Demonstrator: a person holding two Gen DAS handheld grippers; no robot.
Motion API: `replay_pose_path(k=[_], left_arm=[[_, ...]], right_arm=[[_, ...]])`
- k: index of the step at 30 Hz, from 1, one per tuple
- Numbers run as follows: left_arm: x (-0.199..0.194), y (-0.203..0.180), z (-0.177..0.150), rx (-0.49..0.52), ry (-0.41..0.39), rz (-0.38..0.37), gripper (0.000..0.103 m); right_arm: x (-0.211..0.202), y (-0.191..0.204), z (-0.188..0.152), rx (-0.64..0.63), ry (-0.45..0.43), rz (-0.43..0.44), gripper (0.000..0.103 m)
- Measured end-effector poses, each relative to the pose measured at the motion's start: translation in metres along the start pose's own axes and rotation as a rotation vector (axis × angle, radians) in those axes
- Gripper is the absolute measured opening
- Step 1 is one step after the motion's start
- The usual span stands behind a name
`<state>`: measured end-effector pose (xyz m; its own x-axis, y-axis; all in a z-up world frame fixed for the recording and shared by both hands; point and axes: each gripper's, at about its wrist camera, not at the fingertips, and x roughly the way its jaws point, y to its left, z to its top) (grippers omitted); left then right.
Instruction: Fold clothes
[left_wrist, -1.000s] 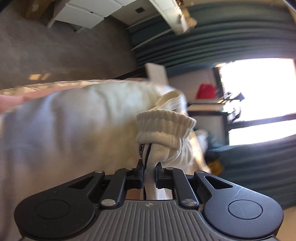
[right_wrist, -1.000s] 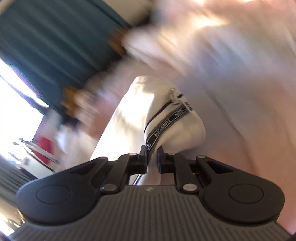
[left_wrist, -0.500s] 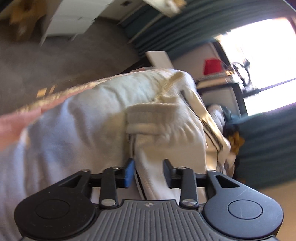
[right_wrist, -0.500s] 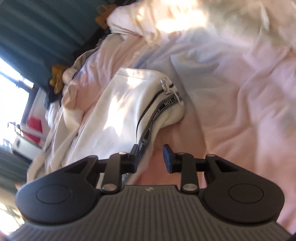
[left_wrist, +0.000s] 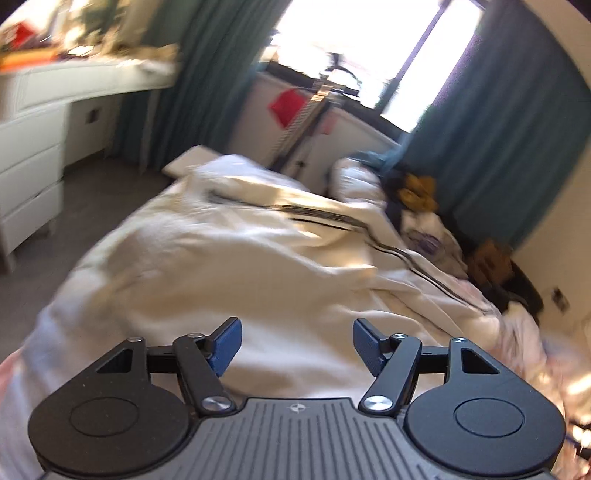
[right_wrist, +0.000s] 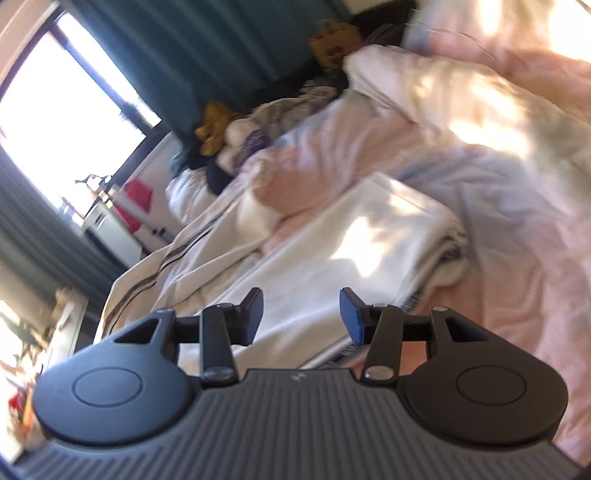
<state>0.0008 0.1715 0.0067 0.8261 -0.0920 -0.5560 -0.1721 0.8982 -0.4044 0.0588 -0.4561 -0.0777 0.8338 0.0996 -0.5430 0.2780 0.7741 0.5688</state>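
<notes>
We are holding both grippers just above the bed with nothing in them; the left gripper is standing with its jaws spread wide and empty, and the right gripper is showing the same wide, empty gap; below the right one a white garment is lying as a flat, squared stack on the pink bedding, its near end running under the jaws and its far right corner showing layered edges with a dark trim peeking out; that shape is reading to us as folded, though we are not able to say whether another fold is wanted; to the left of it a cream cloth with dark stripes is lying loose and rumpled across the bed, and at the far end a heap of mixed clothes is sitting near the teal curtain; if the stack is needing more work, we are judging that it pays to pinch only the top edges at two well-spaced corners, keeping the layers aligned and lifting evenly so nothing slides; both views are blurred, so finer seams are not readable.
</notes>
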Motion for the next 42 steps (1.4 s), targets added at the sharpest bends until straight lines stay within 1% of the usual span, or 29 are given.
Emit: replay_pose_path(k=[4, 7, 10, 14, 17, 18, 19, 20, 21, 23, 25, 27, 29, 32, 33, 34, 35, 37, 38, 39, 42], left_arm=[[0.044, -0.049, -0.008, 0.077, 0.02, -0.036, 0.072], [0.077, -0.085, -0.014, 0.133, 0.036, -0.063, 0.072], [0.115, -0.102, -0.026, 0.173, 0.04, -0.066, 0.073], [0.153, -0.098, -0.041, 0.181, 0.064, -0.079, 0.074], [0.173, -0.09, -0.046, 0.199, 0.055, -0.061, 0.074], [0.178, -0.088, -0.048, 0.221, 0.05, -0.055, 0.074], [0.183, -0.087, -0.049, 0.245, 0.046, -0.051, 0.074], [0.187, -0.084, -0.049, 0.248, 0.046, -0.051, 0.074], [0.191, -0.081, -0.049, 0.244, 0.048, -0.052, 0.074], [0.199, -0.076, -0.049, 0.236, 0.052, -0.056, 0.074], [0.208, -0.072, -0.048, 0.218, 0.061, -0.058, 0.074], [0.215, -0.067, -0.047, 0.202, 0.07, -0.06, 0.075], [0.222, -0.063, -0.047, 0.19, 0.076, -0.062, 0.075], [0.232, -0.055, -0.046, 0.172, 0.085, -0.065, 0.075], [0.234, -0.052, -0.045, 0.157, 0.09, -0.067, 0.075], [0.236, -0.049, -0.043, 0.144, 0.093, -0.07, 0.075], [0.236, -0.049, -0.043, 0.142, 0.091, -0.07, 0.075], [0.234, -0.048, -0.042, 0.146, 0.084, -0.069, 0.075], [0.233, -0.049, -0.042, 0.15, 0.081, -0.067, 0.075], [0.232, -0.049, -0.042, 0.154, 0.079, -0.064, 0.075], [0.229, -0.051, -0.042, 0.167, 0.072, -0.056, 0.075]], right_arm=[[0.012, 0.027, 0.005, -0.074, 0.007, 0.038, 0.05], [0.03, 0.042, 0.008, -0.112, 0.004, 0.063, 0.05], [0.055, 0.055, 0.011, -0.15, 0.004, 0.069, 0.05], [0.11, 0.064, 0.014, -0.119, 0.035, 0.09, 0.05], [0.161, 0.069, 0.014, -0.076, 0.072, 0.11, 0.05], [0.178, 0.071, 0.014, -0.063, 0.081, 0.113, 0.053], [0.195, 0.073, 0.015, -0.05, 0.081, 0.113, 0.063], [0.211, 0.074, 0.016, -0.037, 0.078, 0.112, 0.066], [0.225, 0.077, 0.017, -0.026, 0.06, 0.103, 0.067], [0.254, 0.082, 0.018, -0.012, 0.038, 0.112, 0.067], [0.284, 0.085, 0.02, 0.023, 0.053, 0.114, 0.067], [0.315, 0.083, 0.019, 0.101, 0.088, 0.1, 0.067], [0.34, 0.082, 0.018, 0.152, 0.092, 0.081, 0.067], [0.361, 0.084, 0.021, 0.177, 0.03, 0.048, 0.067], [0.365, 0.085, 0.023, 0.18, 0.012, 0.036, 0.066], [0.367, 0.085, 0.025, 0.189, -0.007, 0.013, 0.056], [0.367, 0.084, 0.027, 0.207, -0.025, -0.011, 0.05], [0.366, 0.086, 0.033, 0.214, -0.041, -0.048, 0.018], [0.361, 0.09, 0.037, 0.185, -0.059, -0.053, 0.015], [0.356, 0.095, 0.042, 0.156, -0.076, -0.059, 0.011], [0.333, 0.109, 0.06, 0.089, -0.157, -0.045, 0.009]])
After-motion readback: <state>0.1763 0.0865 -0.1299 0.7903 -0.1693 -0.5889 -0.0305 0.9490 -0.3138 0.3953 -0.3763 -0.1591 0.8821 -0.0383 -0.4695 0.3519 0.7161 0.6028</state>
